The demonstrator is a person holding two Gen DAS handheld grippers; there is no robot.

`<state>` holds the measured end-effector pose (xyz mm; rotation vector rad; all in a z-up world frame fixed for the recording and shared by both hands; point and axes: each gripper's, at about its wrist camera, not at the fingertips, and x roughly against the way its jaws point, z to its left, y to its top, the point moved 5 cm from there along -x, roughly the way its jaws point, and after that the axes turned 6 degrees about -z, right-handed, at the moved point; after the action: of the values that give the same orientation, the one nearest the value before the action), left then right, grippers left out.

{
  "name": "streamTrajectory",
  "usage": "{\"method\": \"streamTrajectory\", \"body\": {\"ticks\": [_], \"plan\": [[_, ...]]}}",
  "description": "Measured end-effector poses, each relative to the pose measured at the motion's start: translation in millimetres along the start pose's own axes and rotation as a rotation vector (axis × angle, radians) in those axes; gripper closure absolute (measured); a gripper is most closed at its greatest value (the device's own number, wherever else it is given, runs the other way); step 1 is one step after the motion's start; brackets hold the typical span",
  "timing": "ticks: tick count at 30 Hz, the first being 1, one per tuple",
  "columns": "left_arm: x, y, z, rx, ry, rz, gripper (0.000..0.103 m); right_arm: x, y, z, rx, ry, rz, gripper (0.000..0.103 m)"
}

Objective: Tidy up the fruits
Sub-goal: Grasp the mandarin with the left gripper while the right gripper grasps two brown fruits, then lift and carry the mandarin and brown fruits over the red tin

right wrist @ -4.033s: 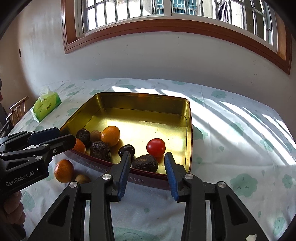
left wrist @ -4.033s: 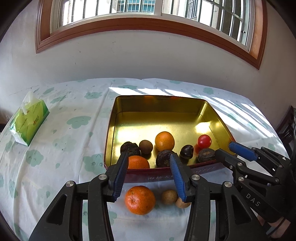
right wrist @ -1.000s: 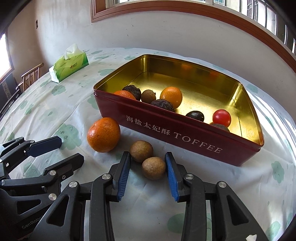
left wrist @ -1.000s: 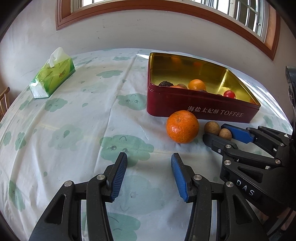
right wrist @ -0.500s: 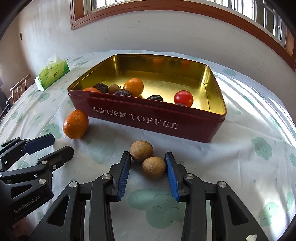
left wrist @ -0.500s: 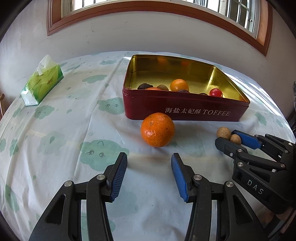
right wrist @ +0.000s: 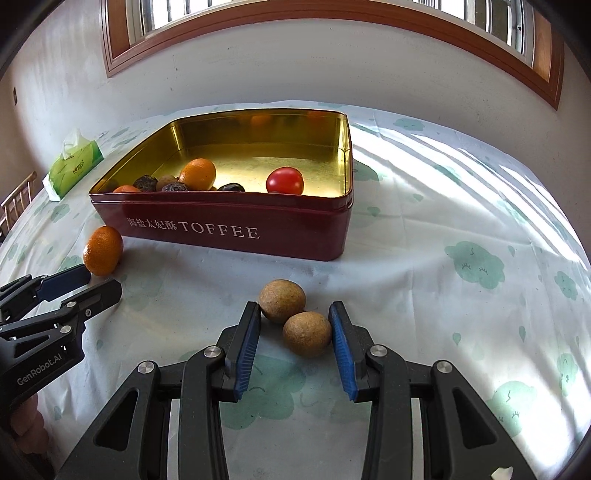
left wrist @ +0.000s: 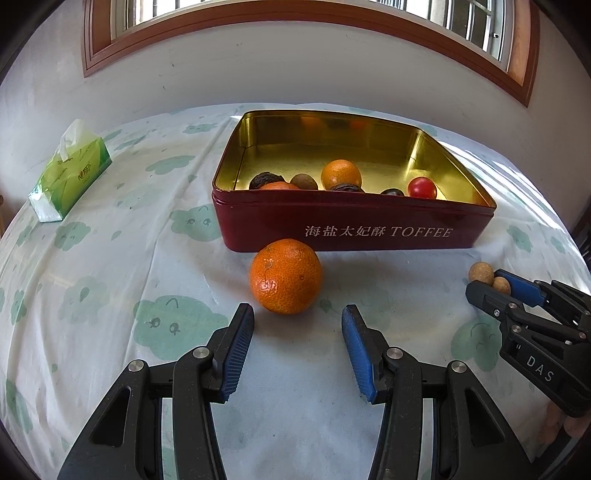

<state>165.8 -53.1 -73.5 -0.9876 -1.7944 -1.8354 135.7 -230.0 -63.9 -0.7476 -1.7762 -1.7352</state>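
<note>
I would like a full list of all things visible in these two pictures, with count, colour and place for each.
tin: one, red outside, gold inside, marked TOFFEE, on the table
oranges in the tin: two, orange, near its front wall
tomato: one, red, in the tin
dark fruits in the tin: several, brown to black, beside the oranges; count unclear
loose orange: one, orange, on the cloth before the tin
small round fruits: two, tan, on the cloth, touching
tissue pack: one, green, far left
tablecloth: one, white with green clouds
window: one, brown frame, above
left hand-held gripper: black, blue pads, open behind the loose orange
right hand-held gripper: black, blue pads, around the tan fruits
</note>
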Motion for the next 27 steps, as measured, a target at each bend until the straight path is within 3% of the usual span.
{"method": "streamTrajectory", "body": {"ticks": [15, 27], "plan": [[-14.2, 11.9, 4.5, 0.015, -0.001, -0.005, 0.053, -0.5, 0.4, 1.2, 0.002, 0.0, 0.001, 0.066], [-17.7, 15.6, 9.0, 0.02, 0.009, -0.007, 0.061, -0.4, 0.5, 1.6, 0.002, 0.0, 0.002, 0.066]]}}
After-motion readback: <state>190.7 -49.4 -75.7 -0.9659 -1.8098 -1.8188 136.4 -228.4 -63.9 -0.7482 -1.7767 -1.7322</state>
